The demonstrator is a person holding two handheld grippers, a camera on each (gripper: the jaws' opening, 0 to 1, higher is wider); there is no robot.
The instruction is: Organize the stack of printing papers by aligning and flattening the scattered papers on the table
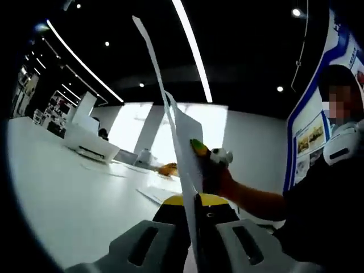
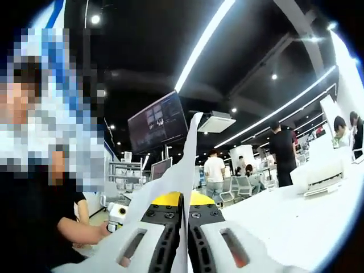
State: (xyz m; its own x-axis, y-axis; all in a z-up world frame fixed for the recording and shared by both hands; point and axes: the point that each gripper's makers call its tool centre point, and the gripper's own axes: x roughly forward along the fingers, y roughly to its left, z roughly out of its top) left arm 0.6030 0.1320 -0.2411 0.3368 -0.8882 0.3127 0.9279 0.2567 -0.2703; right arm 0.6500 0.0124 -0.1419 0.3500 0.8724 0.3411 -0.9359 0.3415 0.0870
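A thin stack of white printing papers (image 1: 179, 128) stands on edge above the white table (image 1: 62, 193). In the left gripper view it rises edge-on from between my left gripper's (image 1: 194, 200) jaws, which are shut on it. My right gripper (image 1: 211, 158) shows further up the same sheets, held by a hand. In the right gripper view my right gripper (image 2: 185, 198) is shut on the papers (image 2: 183, 165), which curve up and to the left. My left gripper (image 2: 117, 216) shows small at the sheets' far end, with a hand on it.
More loose sheets (image 1: 156, 194) lie flat on the table beyond the jaws. A white printer (image 1: 91, 143) stands on the table further off, also seen as the printer (image 2: 321, 170). A person (image 1: 333, 187) in dark clothes is close by. Other people (image 2: 215, 170) stand in the background.
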